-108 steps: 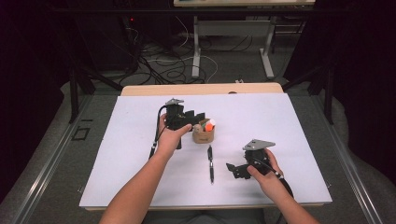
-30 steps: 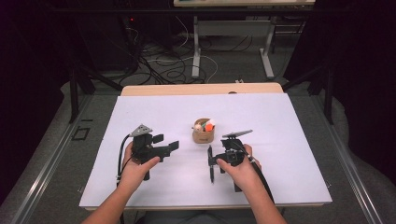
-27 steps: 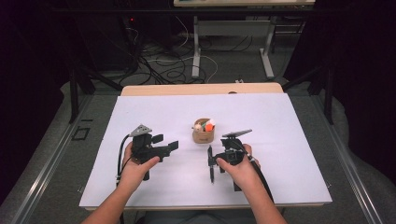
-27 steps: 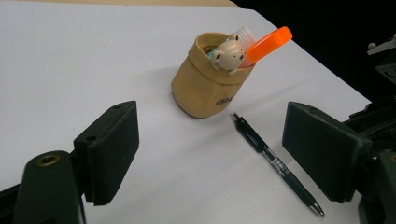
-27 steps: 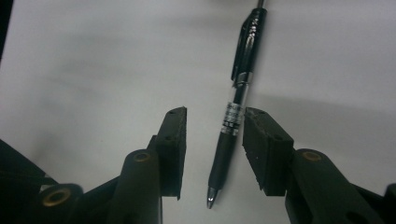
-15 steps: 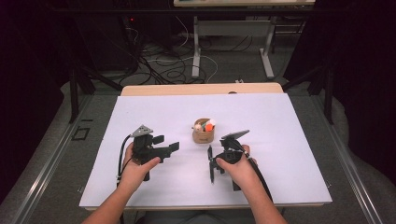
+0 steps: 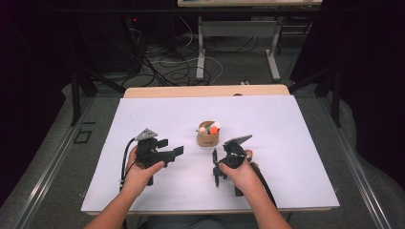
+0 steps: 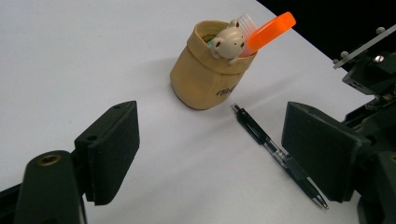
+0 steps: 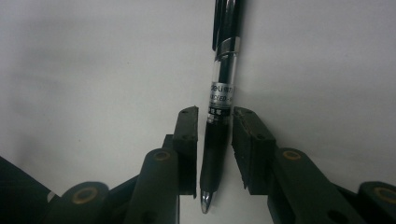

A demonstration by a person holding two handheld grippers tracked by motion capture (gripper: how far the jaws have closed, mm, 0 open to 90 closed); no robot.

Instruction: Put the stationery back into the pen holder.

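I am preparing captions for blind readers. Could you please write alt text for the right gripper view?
A black ballpoint pen with a clear barrel lies on a white table surface between the two black jaws of the right tool, which have just been closing around its rubber grip. Narrow gaps seem to remain on both sides. The pen's metal tip points toward the camera.

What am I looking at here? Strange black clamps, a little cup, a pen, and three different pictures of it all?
A person sits at a white table holding a hand-worked two-jaw clamp in each hand. One picture comes from a camera overhead; the other two come from small cameras riding on each clamp, looking along its jaws. On the table stands a small tan cup with a bear figure and an orange-capped tube in it. Beside it lies a black pen. The left gripper hangs open over the table, holding nothing. The right gripper has just been closing its jaws around the pen's grip, with slim gaps left on both sides.
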